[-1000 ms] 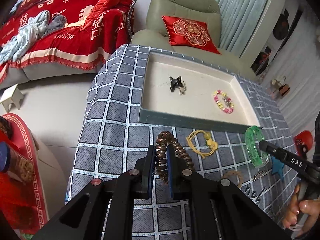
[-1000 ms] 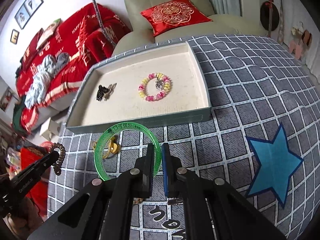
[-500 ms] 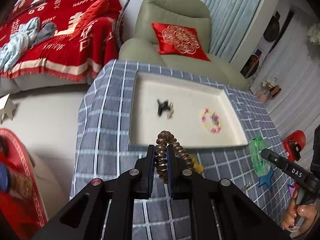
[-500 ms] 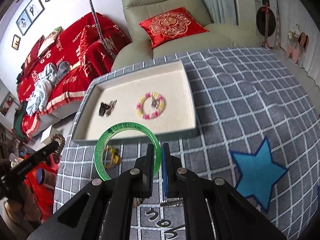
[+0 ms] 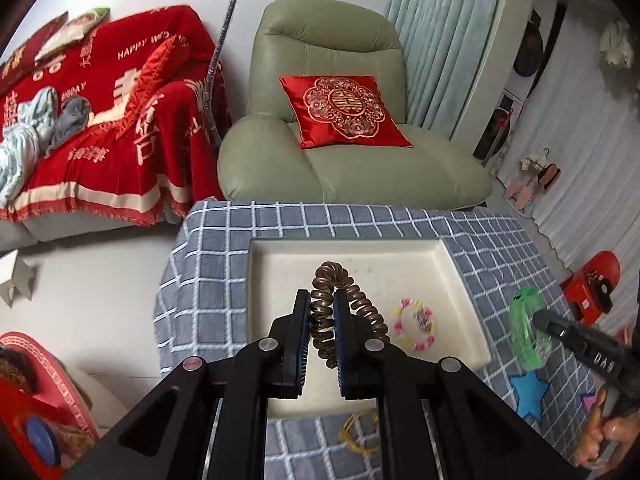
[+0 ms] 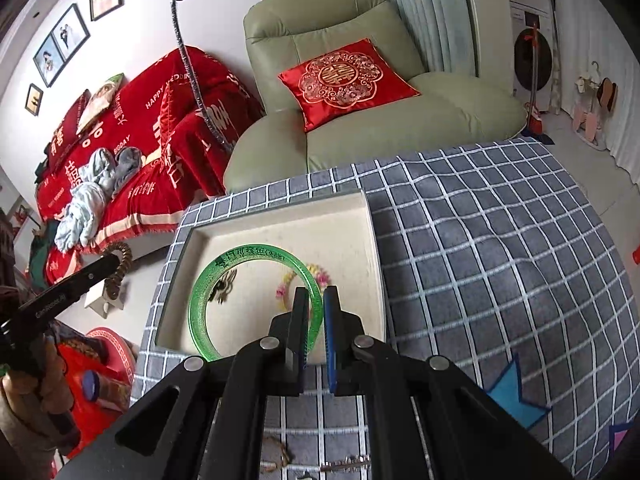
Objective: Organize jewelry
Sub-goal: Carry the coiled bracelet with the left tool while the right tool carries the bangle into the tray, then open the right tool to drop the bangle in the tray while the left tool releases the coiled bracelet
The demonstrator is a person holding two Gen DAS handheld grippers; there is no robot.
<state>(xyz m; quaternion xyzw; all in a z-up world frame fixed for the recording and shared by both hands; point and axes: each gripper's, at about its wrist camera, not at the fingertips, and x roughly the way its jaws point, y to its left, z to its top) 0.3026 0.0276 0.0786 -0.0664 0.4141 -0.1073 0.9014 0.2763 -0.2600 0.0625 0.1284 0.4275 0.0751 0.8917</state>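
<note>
Green armchair (image 5: 328, 120) with a red cushion (image 5: 344, 110) at the back, red-draped sofa (image 6: 132, 152) to its left; in front, your table under a grey checked cloth (image 6: 500, 248), a blue star (image 6: 516, 400) printed on its near right side.

Cream tray (image 5: 460, 276) sits on the cloth, long side towards you; inside it a pink-and-yellow bead bracelet (image 5: 414, 324) lies flat, and a small dark clip (image 6: 224, 288) shows through the bangle's ring in the right wrist view.

Your left gripper (image 5: 322, 320) angles downward above the tray's near half, clear of its floor; jaws clenched on a brown spiral hair tie (image 5: 340, 304), the coil arching up past the fingertips and trailing down the right side.

Your right gripper (image 6: 316, 312) tilts down at much the same slant, over the tray's near right corner; jaws clamped on the rim of a clear green bangle (image 6: 248, 300), the ring standing out to the left of the fingers, held in the air above the tray.

Your right hand (image 5: 600, 440) wraps the handle at the lower edge of the left view; your left hand (image 6: 36, 388), in a sleeve, grips its handle at far left of the right view.

A yellow cord bracelet (image 5: 360, 432) lies on the cloth just outside the tray's near wall; small metal pieces (image 6: 344, 464) lie nearer you, too small to identify.
</note>
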